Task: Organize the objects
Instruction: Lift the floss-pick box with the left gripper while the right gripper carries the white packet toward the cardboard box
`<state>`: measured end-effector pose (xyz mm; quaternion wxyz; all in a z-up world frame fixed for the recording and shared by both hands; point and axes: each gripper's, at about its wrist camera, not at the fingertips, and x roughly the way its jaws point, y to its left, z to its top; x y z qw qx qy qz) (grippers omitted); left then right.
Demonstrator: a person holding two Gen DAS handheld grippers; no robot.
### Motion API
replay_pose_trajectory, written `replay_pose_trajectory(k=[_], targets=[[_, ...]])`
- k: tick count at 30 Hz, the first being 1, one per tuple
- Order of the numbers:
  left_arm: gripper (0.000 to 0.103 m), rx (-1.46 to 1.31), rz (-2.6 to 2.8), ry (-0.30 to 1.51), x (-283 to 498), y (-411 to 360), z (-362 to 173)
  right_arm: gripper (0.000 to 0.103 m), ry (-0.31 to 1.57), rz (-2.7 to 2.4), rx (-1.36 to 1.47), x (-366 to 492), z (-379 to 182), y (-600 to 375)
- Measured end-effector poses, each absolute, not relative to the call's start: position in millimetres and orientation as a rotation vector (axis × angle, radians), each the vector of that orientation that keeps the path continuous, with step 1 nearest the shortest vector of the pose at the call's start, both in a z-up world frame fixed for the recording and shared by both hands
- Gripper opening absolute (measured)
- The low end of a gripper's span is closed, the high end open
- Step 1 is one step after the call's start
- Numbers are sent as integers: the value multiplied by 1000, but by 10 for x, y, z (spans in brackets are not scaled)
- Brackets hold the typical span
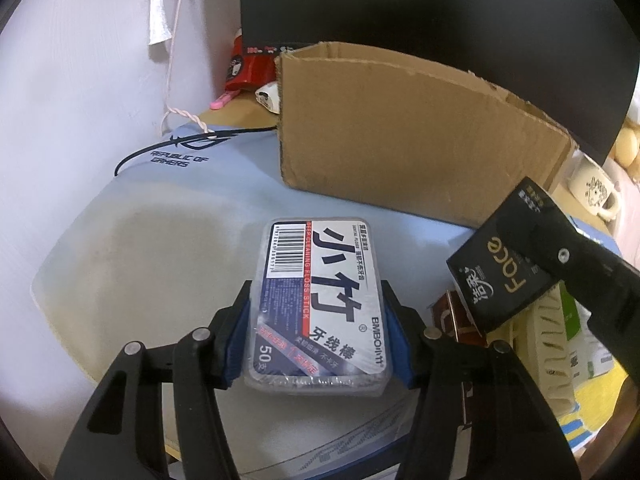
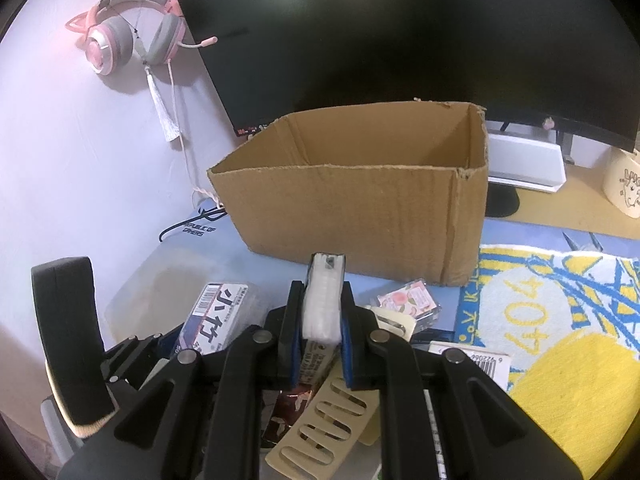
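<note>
A clear floss stick box (image 1: 320, 300) with a white and blue label lies on the blue desk mat (image 1: 180, 216). My left gripper (image 1: 316, 294) is shut on it, one blue pad against each long side. The same floss stick box (image 2: 218, 314) shows at the lower left of the right wrist view. My right gripper (image 2: 322, 294) is shut on a black tissue pack (image 2: 323, 304), seen edge-on here. In the left wrist view the tissue pack (image 1: 500, 268) hangs at the right, above the pile. An open cardboard box (image 2: 352, 208) stands just behind both grippers; the cardboard box (image 1: 400, 128) shows no contents.
A dark monitor (image 2: 380, 32) stands behind the box, and a pink headset (image 2: 128, 36) hangs on the wall. A yellow and blue towel (image 2: 560, 320) lies to the right. Under my right gripper is a pile: a beige slotted piece (image 2: 320, 428), a peach-print packet (image 2: 408, 304), a barcoded carton (image 2: 480, 360). A mug (image 2: 624, 184) stands far right.
</note>
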<state>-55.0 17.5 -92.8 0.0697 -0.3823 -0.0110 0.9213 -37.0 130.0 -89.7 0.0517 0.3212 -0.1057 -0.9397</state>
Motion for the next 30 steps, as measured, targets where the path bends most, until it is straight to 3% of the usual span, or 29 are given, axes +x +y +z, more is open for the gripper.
replay_pose_trajectory(k=[17, 30], targets=[[56, -979, 2846, -74, -523, 94, -552, 17, -346, -2929, 809, -268, -410, 1470], [56, -697, 2907, -55, -426, 43, 177, 17, -256, -2999, 694, -256, 123, 1508]])
